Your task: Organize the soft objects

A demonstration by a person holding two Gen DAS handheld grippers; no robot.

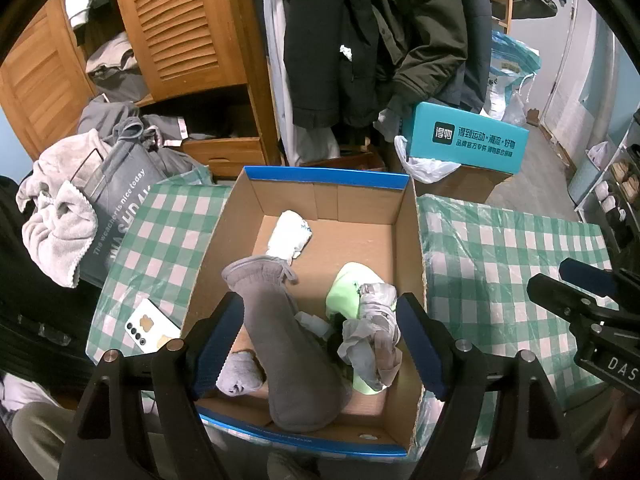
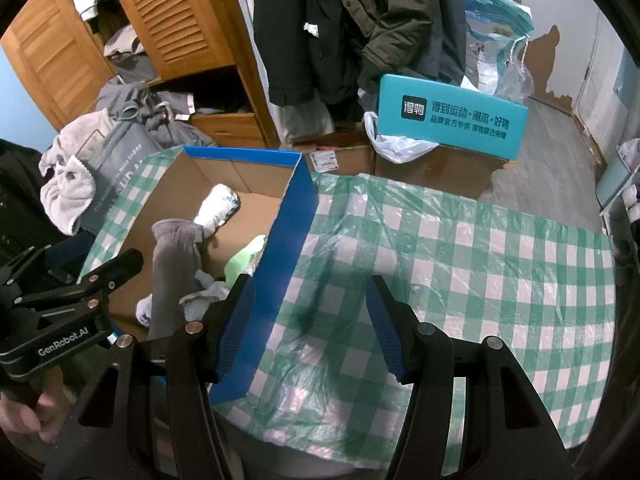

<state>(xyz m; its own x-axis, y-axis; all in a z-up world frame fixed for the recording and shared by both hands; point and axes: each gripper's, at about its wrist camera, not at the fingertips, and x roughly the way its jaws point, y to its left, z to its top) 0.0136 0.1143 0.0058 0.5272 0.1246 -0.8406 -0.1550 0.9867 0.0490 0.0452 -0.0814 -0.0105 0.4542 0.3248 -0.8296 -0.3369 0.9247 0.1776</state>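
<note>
A blue-edged cardboard box (image 1: 408, 256) stands on the green checked tablecloth (image 1: 500, 264). In it lie a long grey sock (image 1: 280, 336), a white rolled sock (image 1: 289, 236), a green sock (image 1: 348, 288), a crumpled light grey sock (image 1: 376, 336) and a small grey rolled sock (image 1: 240, 374). My left gripper (image 1: 320, 340) is open above the box, its fingers on either side of the grey and crumpled socks, holding nothing. My right gripper (image 2: 310, 330) is open and empty over the tablecloth (image 2: 460, 272), beside the box's right wall (image 2: 280, 264). The long grey sock (image 2: 172, 272) shows there too.
A white phone (image 1: 152, 328) lies on the cloth left of the box. A grey bag with a towel (image 1: 60, 216) stands at the left. Behind are a wooden wardrobe (image 1: 184, 40), hanging coats (image 1: 360, 40) and a teal box (image 1: 464, 140) on cartons.
</note>
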